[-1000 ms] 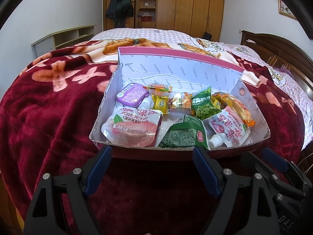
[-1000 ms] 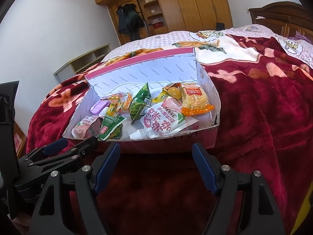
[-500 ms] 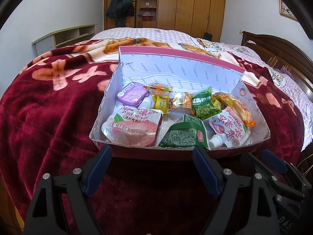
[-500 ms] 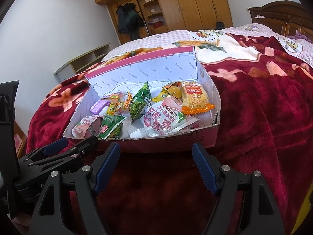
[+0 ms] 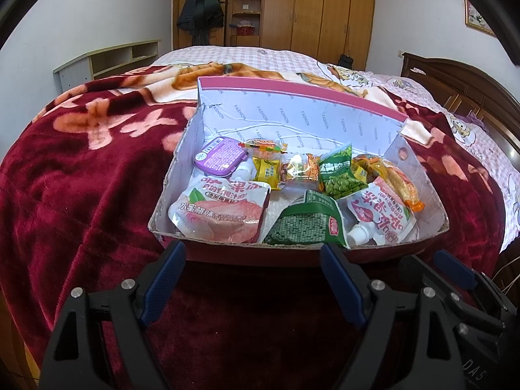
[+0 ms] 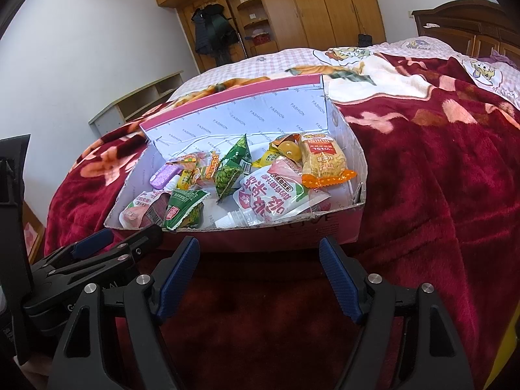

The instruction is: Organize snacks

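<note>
Both grippers wait empty before the snack box

The left gripper and right gripper have jaws wide open, touching nothing; the box of snacks sits near the bed's foot edge. Nothing has changed since earlier.

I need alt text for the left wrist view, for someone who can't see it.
An open cardboard box of snack packets sits on a red floral blanket on a bed, with a peach drink pouch and a green packet nearest the camera. The left gripper is open and empty just short of the box, its blue-padded fingers spread wide.
</note>
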Tool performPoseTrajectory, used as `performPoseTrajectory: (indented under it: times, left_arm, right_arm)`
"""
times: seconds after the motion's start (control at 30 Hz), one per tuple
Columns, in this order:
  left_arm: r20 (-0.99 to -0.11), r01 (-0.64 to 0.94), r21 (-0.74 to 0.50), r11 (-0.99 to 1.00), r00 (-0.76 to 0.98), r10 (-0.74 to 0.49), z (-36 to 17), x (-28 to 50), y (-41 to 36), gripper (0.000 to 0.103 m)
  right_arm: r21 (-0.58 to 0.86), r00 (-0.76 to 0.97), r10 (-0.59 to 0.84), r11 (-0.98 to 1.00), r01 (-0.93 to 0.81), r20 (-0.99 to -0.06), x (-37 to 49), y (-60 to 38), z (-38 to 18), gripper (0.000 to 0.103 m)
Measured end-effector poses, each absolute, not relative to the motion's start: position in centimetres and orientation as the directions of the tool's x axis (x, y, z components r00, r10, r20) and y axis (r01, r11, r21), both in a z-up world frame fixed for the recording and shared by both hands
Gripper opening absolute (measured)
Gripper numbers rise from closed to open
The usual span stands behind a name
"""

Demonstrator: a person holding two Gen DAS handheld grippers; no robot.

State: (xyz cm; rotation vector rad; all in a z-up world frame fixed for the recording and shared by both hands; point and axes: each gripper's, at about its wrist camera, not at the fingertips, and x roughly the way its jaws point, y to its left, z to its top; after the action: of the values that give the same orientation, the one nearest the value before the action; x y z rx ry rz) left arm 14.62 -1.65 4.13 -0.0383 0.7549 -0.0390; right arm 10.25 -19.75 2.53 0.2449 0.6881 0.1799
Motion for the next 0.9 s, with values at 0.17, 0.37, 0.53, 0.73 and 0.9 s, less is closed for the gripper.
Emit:
performPoseTrajectory:
  times: [0.17, 0.37, 0.53, 0.73, 0.9]
  left_arm:
    - [-0.686, 0.022, -0.050, 0.999, 0.726, -0.050, 4.12, 14.63, -1.67, 0.088]
    - [-0.686, 0.022, -0.048, 0.999, 0.726, -0.049, 4.10, 14.62, -1.65, 0.088]
    - [-0.686, 0.022, -0.052, 0.998, 0.726, -0.052, 4.08, 14.63, -1.61, 0.088]
    - [-0.687, 0.020, -0.056, 0.998, 0.724, -0.054, 3.98, 14.56, -1.77, 0.088]
    - [-0.687, 0.020, -0.055, 0.998, 0.725, -0.053, 4.03, 14.66, -1.57, 0.088]
  right_arm:
    - [0.280, 0.759, 0.243, 0.956, -0.084, -0.604, 10.25, -19.75, 2.56, 0.078]
    - [0.282, 0.758, 0.244, 0.956, -0.083, -0.605, 10.25, -19.77, 2.59, 0.078]
    - [0.281, 0.757, 0.243, 0.956, -0.082, -0.606, 10.20, -19.71, 2.50, 0.078]
    - [0.281, 0.756, 0.242, 0.956, -0.081, -0.608, 10.11, -19.62, 2.33, 0.078]
    - [0.282, 0.755, 0.243, 0.956, -0.080, -0.609, 10.13, -19.66, 2.35, 0.078]
